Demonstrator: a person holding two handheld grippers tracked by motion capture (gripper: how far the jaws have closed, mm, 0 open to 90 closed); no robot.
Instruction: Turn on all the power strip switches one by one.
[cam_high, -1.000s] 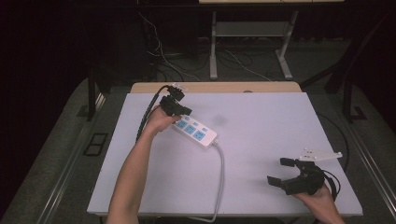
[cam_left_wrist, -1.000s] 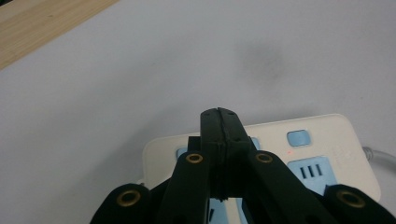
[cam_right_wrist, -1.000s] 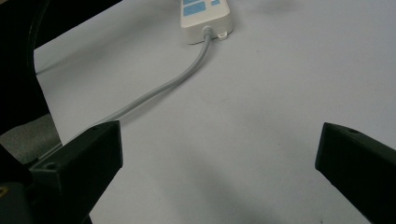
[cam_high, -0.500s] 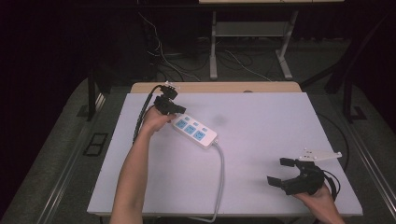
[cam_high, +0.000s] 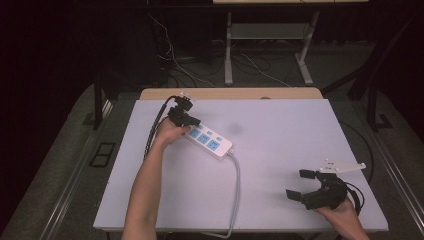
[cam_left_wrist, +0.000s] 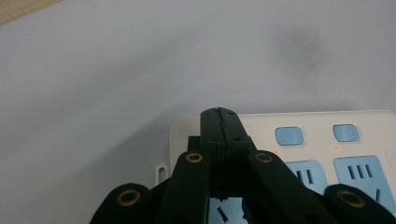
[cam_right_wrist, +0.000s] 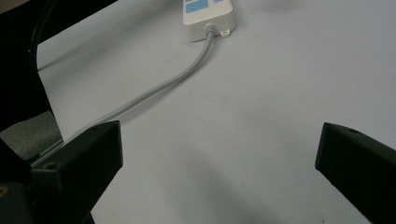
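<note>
Surface: white table (cam_high: 280, 150), dark floor around it.
Power strip: white power strip (cam_high: 209, 141) lies slantwise on the table's far left part; blue sockets and switches face up.
Cord: grey cord (cam_high: 236, 185) runs from its near end toward my edge.
Left gripper: my left gripper (cam_left_wrist: 218, 114) is over the strip's far end, jaws pressed together with nothing between them.
Right gripper: my right gripper (cam_high: 300, 184) sits near the right corner, jaws spread wide, well apart from the strip.

White power strip (cam_high: 209, 141), blue sockets and switches, small red lights lit, flat on table, long axis 10-to-4 o'clock; grey cord (cam_high: 236, 190) exits 4 o'clock end, trailing toward 6.
</note>
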